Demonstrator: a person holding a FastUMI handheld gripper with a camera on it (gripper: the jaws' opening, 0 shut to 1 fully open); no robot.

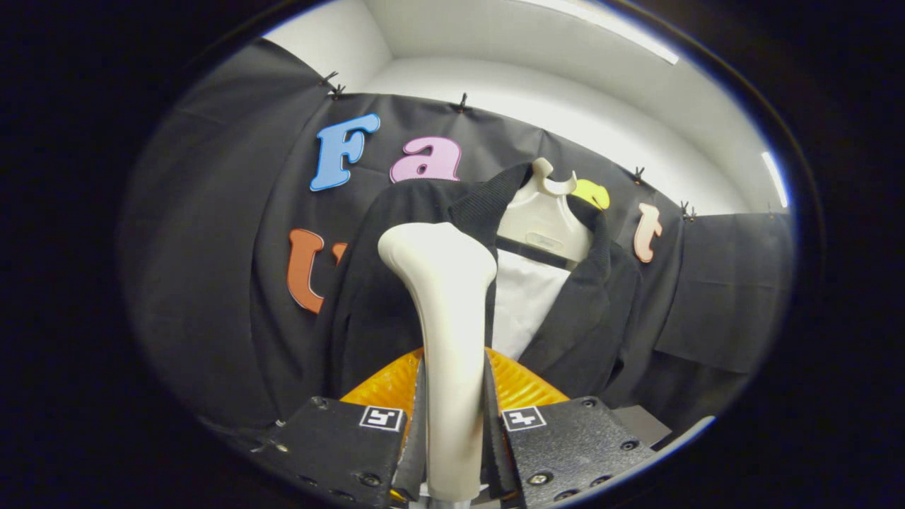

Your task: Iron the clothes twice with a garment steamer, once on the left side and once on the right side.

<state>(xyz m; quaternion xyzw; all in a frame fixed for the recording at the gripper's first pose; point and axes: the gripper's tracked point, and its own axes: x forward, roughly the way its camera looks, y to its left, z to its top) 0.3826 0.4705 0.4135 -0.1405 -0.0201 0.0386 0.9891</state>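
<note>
Steamer held up against the dark garment's left front.

Gripper closed snugly on the garment steamer, both fingers pressing its pale handle, head standing at twelve o'clock from the fingertips. Black jacket hanging on a pale hanger just beyond, white lining showing at one o'clock. Judged best: keep the head flat and close to the cloth, draw slowly along the left panel in one steady line, then shift toward two o'clock for the right panel.
</note>
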